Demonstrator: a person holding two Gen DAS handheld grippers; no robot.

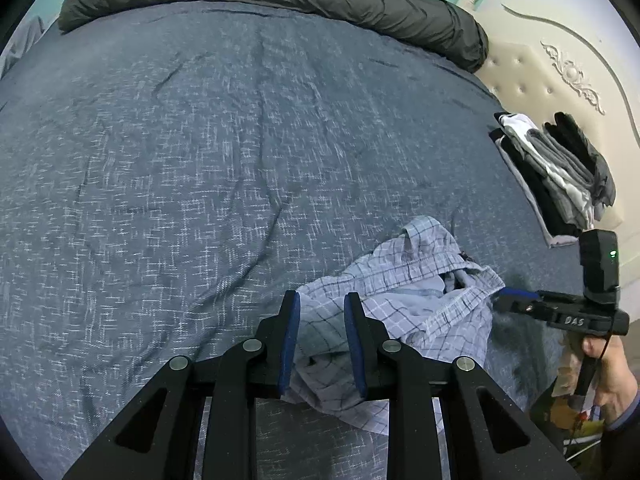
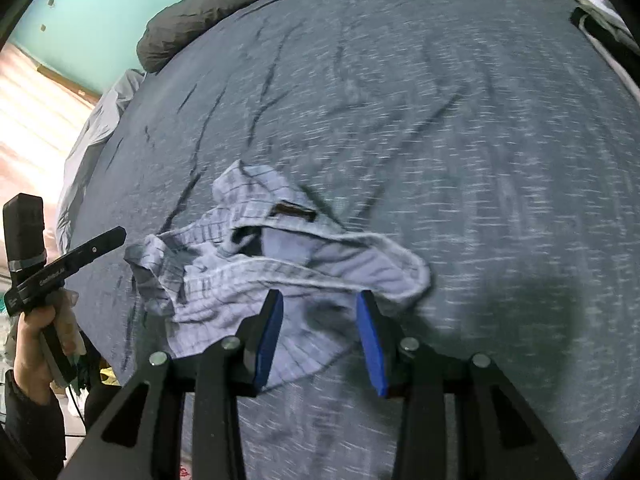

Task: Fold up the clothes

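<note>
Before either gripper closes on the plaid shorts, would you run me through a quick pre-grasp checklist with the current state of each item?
1. Left gripper open: ok.
2. Right gripper open: ok.
3. Plaid shorts within reach, cloth lying between both grippers' fingers: ok.
4. Shorts laid flat for folding: not ok, crumpled, waistband gaping.
5. Bed cover free beyond the shorts: ok.
6. Folded stack apart from the shorts: ok.

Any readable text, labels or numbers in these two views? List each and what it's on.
"DAS": white letters on the side of the right gripper, in the left wrist view.
White lettering on the side of the left gripper: too blurred to read.
Label in the plaid shorts waistband: no legible text.
</note>
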